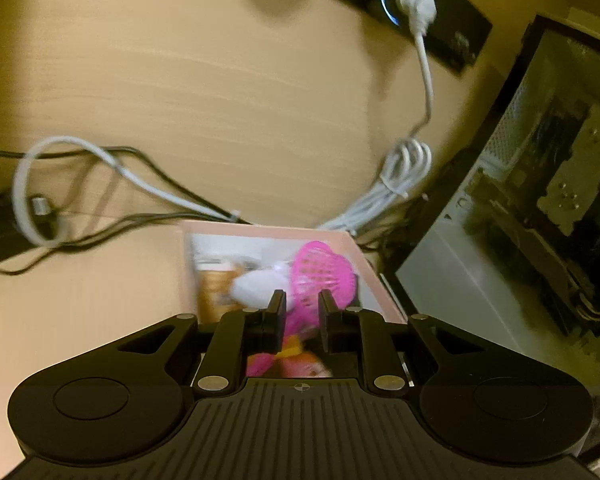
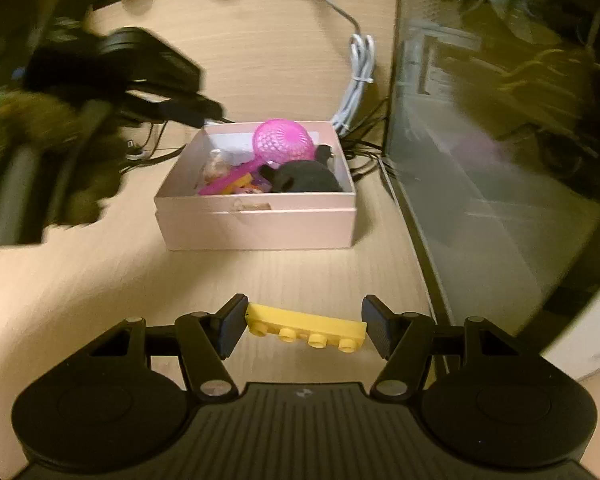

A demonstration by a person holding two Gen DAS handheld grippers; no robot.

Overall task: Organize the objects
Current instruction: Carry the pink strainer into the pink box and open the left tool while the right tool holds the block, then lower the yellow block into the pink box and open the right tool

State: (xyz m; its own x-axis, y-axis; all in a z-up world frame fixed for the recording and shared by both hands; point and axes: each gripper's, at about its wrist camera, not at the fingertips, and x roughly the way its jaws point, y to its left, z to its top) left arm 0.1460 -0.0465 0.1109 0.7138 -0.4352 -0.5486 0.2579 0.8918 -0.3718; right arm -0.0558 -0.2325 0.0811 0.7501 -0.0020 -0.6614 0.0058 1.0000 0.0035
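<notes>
Holding a yellow brick end to end, the right gripper has one pad against each short end, so the piece spans the gap above the desk, well short of the pink box. Judged as handled: rigid moulded plastic, light, smooth-sided, not fragile. Long plate with a row of studs facing the camera; gripped by its ends it could pivot or slip if the pads ease (a hold across the narrow middle would likely be steadier). Box is open-topped and already holds a pink mesh scoop, a dark soft item and small coloured bits, so free room looks to be at the near left. Left gripper is over the box, jaws nearly together with nothing clamped between them; the scoop and a white blurred item show beyond its tips. Around: white cable bundle behind the box, glass-sided computer case just to its right, black power strip at the desk's back edge.
</notes>
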